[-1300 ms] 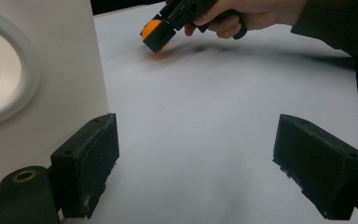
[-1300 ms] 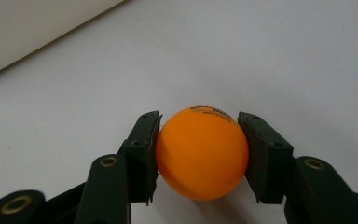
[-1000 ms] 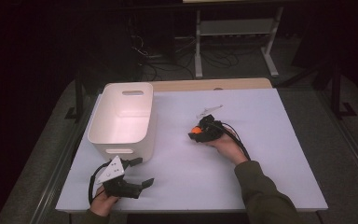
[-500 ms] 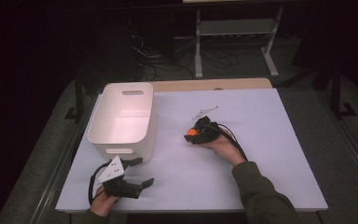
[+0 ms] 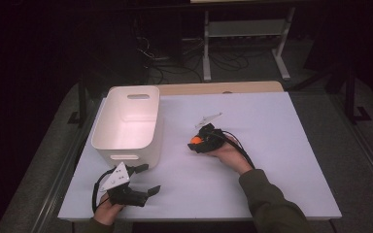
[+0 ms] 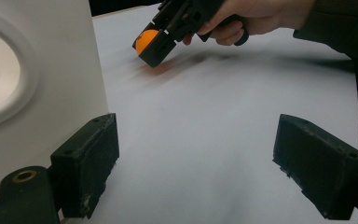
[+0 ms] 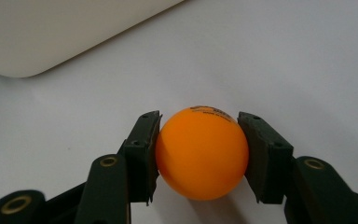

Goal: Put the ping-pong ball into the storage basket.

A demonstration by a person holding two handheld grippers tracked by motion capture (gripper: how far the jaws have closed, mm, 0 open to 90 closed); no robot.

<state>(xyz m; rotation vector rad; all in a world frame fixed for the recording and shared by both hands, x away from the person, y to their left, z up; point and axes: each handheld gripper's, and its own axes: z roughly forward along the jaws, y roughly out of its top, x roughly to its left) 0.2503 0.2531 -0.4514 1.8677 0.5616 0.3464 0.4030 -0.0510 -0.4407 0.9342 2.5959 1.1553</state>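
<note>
An orange ball [image 7: 200, 151] sits clamped between the two black pads of my right gripper [image 7: 199, 154], just above the white table. From above, the same ball [image 5: 194, 140] shows at the tip of the right gripper [image 5: 197, 143], right of the white bin [image 5: 128, 124]. Seen from the left gripper view, the ball [image 6: 146, 40] is held in the right gripper [image 6: 156, 44], a short way off the bin's wall. My left gripper [image 5: 148, 179] rests near the table's front edge, below the bin, jaws wide apart with nothing between them; it also appears as the left gripper [image 6: 196, 163].
The white bin [image 6: 37, 79] with a handle slot stands at the left of the white table [image 5: 272, 145]. A wooden strip runs along the table's far edge. Behind the table stand a metal rack [image 5: 245, 29] and cables on the dark floor.
My right gripper has shifted slightly left toward the bin with the orange ball held. The left gripper has stayed put.
</note>
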